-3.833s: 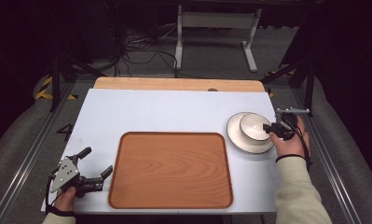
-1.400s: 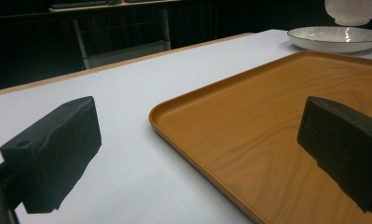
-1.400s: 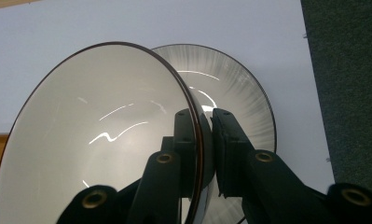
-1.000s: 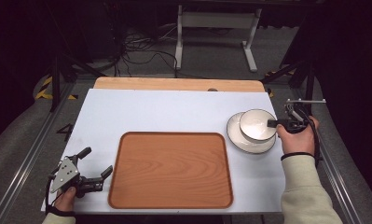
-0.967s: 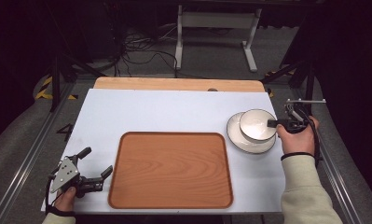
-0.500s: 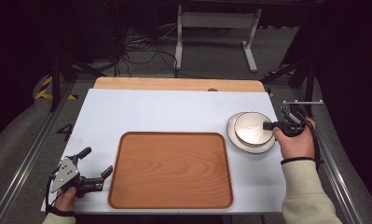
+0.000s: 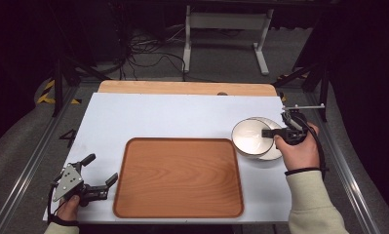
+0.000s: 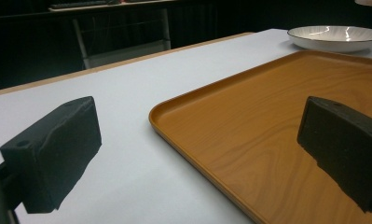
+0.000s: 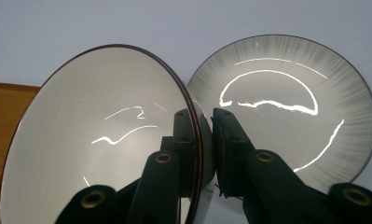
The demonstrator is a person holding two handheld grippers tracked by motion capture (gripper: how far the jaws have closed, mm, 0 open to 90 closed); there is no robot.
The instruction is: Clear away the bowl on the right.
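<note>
A white bowl point(image 7: 249, 139) with a dark rim hangs tilted over the left part of a white plate point(image 7: 274, 154) on the table's right side. My right gripper point(image 7: 268, 132) is shut on the bowl's rim. In the right gripper view one jaw is inside the bowl point(image 9: 95, 135) and the other outside, where the right gripper point(image 9: 203, 117) pinches the rim, with the plate point(image 9: 291, 98) lying behind. A wooden tray point(image 7: 177, 178) lies at the front centre. My left gripper point(image 7: 102, 169) rests open at the tray's left front corner, nothing between its jaws.
The white table top point(image 7: 172, 114) has a wooden strip along its far edge. In the left gripper view the left gripper point(image 8: 200, 154) faces the tray point(image 8: 267, 121), with the plate point(image 8: 335, 37) far off. Dark floor, cables and a stand lie beyond the table.
My right gripper has carried the bowl left and slightly up, off the plate's centre and nearer the tray. The left gripper has kept still.
</note>
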